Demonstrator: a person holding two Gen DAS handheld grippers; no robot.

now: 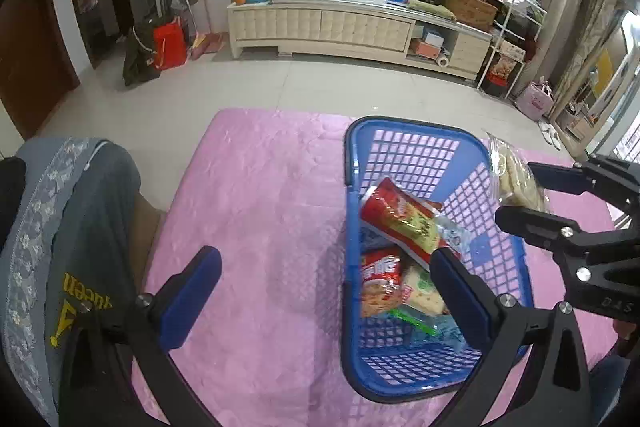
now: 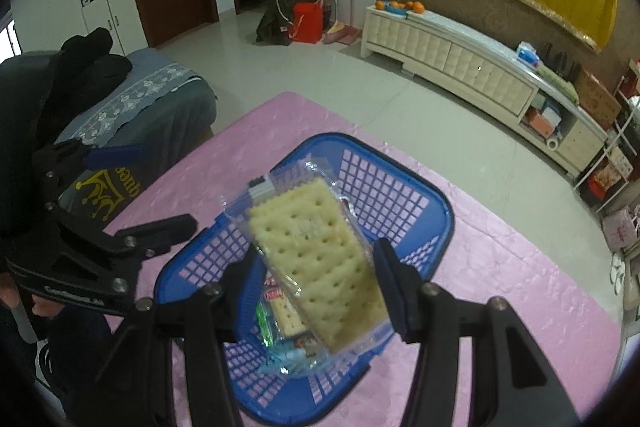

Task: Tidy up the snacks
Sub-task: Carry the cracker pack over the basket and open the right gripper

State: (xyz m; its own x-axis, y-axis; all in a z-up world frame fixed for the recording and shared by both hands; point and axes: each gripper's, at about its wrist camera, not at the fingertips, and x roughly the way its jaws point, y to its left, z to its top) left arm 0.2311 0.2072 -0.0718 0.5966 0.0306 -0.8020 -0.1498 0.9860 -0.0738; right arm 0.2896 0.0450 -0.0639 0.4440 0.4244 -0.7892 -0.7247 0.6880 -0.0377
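Surface: pink quilted cloth [image 1: 260, 207] over a table, tiled floor beyond, long cream cabinet [image 1: 340, 23] against the far wall.
Hidden or cut off: lower layer of packets in the blue basket [image 2: 400, 195] masked by the held pack in the right wrist view; print on the packets too small to read; near edge of the basket partly behind the black finger arms in both views.
Hard to make out: exact number of packets in the basket; clear wrappers at the bottom overlap.
Count, basket: one, blue plastic lattice, on the cloth.
Count, packets in basket: at least four in the left wrist view, among them a red and green pack [image 1: 400, 219], a red printed bag [image 1: 380, 279], a pale cracker pack [image 1: 424, 291].
Count, oranges on cabinet: about five, far left end.
Right gripper [image 2: 312, 291]: clamped on a clear-wrapped cracker pack [image 2: 316, 251], one pad on each long edge.
Cracker pack position: between the right fingers, raised above the basket, far end protruding past the fingertips.
Left gripper [image 1: 320, 287]: spread wide, nothing between the fingers, left finger over bare cloth, right finger over the basket contents.
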